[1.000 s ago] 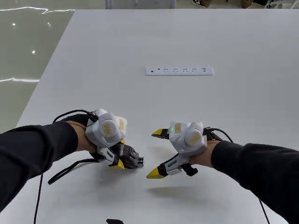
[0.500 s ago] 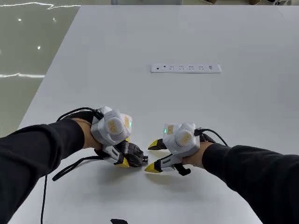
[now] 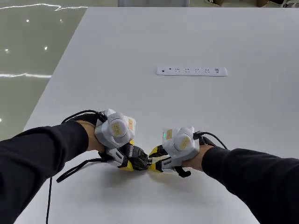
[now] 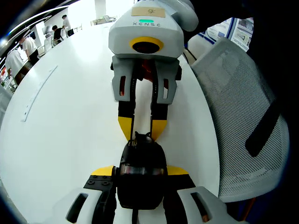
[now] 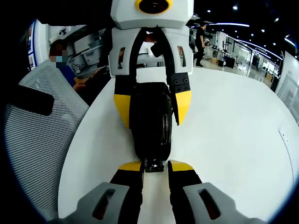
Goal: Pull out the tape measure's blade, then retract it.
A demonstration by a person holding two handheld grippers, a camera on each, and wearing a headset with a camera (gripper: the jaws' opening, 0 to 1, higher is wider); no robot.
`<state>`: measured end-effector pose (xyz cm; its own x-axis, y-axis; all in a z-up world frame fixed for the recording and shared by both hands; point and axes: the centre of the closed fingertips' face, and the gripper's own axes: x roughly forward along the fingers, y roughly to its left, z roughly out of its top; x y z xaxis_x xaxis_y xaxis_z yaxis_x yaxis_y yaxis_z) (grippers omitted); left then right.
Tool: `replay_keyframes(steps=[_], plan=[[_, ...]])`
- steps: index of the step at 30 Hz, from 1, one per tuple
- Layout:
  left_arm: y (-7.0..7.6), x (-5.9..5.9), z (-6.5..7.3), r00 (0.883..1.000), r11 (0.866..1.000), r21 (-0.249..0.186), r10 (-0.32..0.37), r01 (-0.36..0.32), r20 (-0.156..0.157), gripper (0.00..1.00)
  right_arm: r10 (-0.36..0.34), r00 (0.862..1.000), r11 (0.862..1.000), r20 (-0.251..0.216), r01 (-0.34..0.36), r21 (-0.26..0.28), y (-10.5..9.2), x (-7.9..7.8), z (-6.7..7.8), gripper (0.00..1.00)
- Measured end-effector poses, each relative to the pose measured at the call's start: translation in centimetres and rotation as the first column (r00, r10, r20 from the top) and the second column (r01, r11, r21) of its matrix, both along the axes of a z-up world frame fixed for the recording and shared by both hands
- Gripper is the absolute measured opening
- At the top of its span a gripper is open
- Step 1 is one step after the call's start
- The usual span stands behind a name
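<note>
Nearest to the person, both dark sleeves come in over the white table point(image 3: 140, 93), and a black cable point(image 3: 70, 169) lies under the left one. Just ahead of the hands, the left gripper point(image 3: 127, 155) is clenched on the black tape measure point(image 3: 136, 157), with one yellow tip on each side of the case, which sits low on the table. The right gripper point(image 3: 153, 159) faces it, tip to tip. In the right gripper view, the small metal hook point(image 5: 153, 164) at the mouth of the case sits between this gripper's two yellow tips. The jaws are very narrow around it, but I cannot tell if they really press it. No length of the blade shows outside the case. Farther away, well apart from the grippers, a white power strip point(image 3: 191, 71) lies flat on the table.
</note>
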<state>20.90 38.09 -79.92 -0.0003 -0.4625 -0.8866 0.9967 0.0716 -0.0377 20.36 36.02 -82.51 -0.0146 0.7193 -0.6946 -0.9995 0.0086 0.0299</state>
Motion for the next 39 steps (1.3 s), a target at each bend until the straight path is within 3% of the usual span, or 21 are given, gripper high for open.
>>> replay_keyframes(steps=[7, 14, 23, 34, 39], plan=[[0.1, 0.2, 0.0, 1.000, 1.000, -0.004, 0.013, -0.013, -0.008, 0.35, 0.015, 0.999, 1.000, 0.034, -0.014, -0.018, -0.1, 0.2, -0.1, 0.13], [0.1, 0.0, 0.0, 1.000, 1.000, -0.004, -0.001, 0.001, -0.007, 0.35, 0.011, 1.000, 0.999, 0.016, -0.010, -0.047, -0.1, 0.3, -0.1, 0.11], [0.2, 0.1, 0.0, 1.000, 1.000, 0.011, 0.000, 0.000, 0.003, 0.34, 0.022, 0.999, 0.998, 0.032, -0.020, -0.064, -0.5, 0.3, -0.1, 0.09], [0.1, 0.2, 0.0, 1.000, 1.000, 0.012, 0.008, -0.008, 0.000, 0.34, 0.008, 1.000, 0.997, 0.030, -0.006, -0.072, -2.4, 0.5, -0.2, 0.11], [0.1, 0.2, 0.0, 1.000, 1.000, 0.011, 0.007, -0.007, 0.001, 0.34, -0.004, 1.000, 0.998, -0.001, 0.004, -0.066, -2.2, 0.5, -0.1, 0.13]])
